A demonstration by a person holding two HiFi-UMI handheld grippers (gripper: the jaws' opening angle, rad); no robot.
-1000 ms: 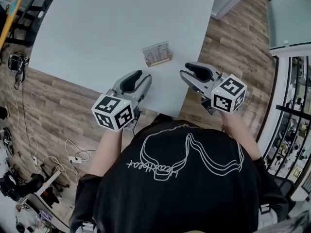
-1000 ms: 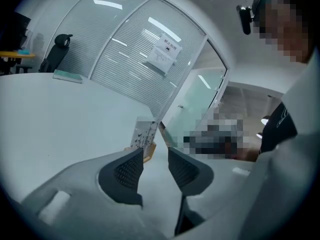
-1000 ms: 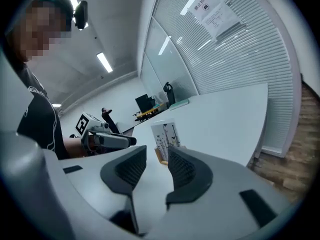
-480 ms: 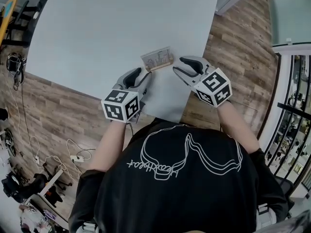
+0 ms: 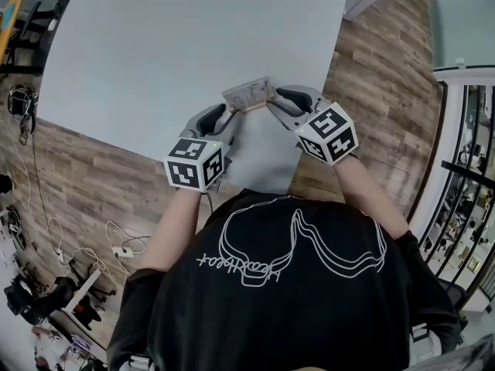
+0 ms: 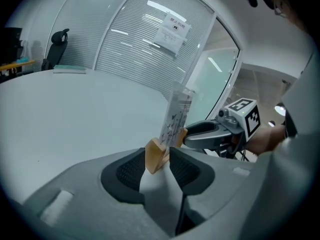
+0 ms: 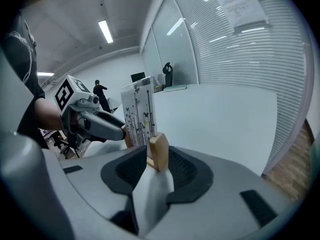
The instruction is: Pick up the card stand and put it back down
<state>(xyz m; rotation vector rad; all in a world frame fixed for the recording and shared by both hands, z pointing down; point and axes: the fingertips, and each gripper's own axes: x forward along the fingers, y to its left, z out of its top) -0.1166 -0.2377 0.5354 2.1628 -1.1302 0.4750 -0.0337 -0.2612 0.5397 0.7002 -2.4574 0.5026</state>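
Note:
The card stand [image 5: 249, 95], a clear upright card in a light wooden base, stands on the pale grey table [image 5: 193, 37] near its front edge. My left gripper [image 5: 229, 114] is at the stand's left end and my right gripper [image 5: 271, 103] at its right end. In the left gripper view the wooden base end [image 6: 156, 156] fills the gap between the pads, which have just been closing. The right gripper view shows the other base end [image 7: 159, 151] likewise between closing pads, touching both. The stand looks upright, its base on the table.
The table's front edge [image 5: 259, 188] lies just behind both grippers, with wooden floor [image 5: 379, 76] to the right and left. Cables and clutter [image 5: 31, 284] lie on the floor at the lower left. A glass wall with blinds [image 6: 140, 49] stands beyond the table.
Both grippers have moved forward and inward from the table's front edge to the two ends of the card stand. The stand has stayed where it was.

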